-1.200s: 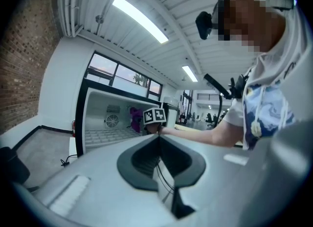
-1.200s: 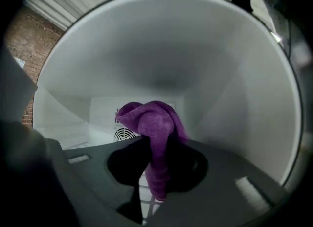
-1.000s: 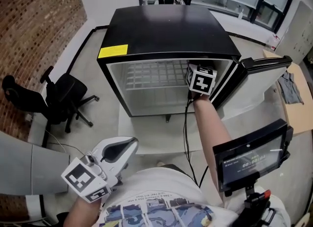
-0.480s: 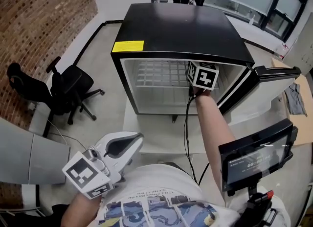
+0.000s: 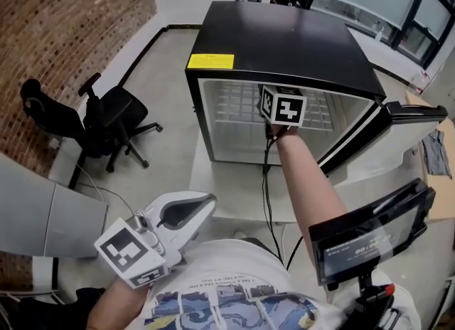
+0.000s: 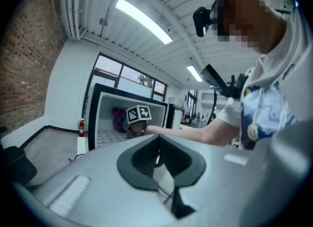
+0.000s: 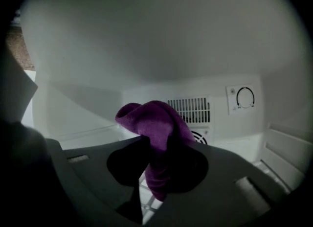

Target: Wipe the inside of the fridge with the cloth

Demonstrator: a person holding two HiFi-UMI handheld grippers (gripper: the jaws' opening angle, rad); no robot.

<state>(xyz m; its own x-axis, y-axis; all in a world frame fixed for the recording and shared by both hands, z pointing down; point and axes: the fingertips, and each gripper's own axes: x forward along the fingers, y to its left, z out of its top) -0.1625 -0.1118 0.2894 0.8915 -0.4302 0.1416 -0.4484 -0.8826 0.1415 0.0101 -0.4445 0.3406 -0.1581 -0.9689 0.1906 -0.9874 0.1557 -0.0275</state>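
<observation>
Head view was evenly lit, sharp. Left gripper view caught ceiling strip light glaring, fisheye bend, dark corners. Right gripper view was dim inside fridge; cloth half-shadowed, foreground blurred.

The right hand-held gripper, carrying the crumpled purple cloth, has slid leftward inside the black, white-lined mini fridge. The hinge-side inner wall, just to its right a second ago, now lies well to its right.
</observation>
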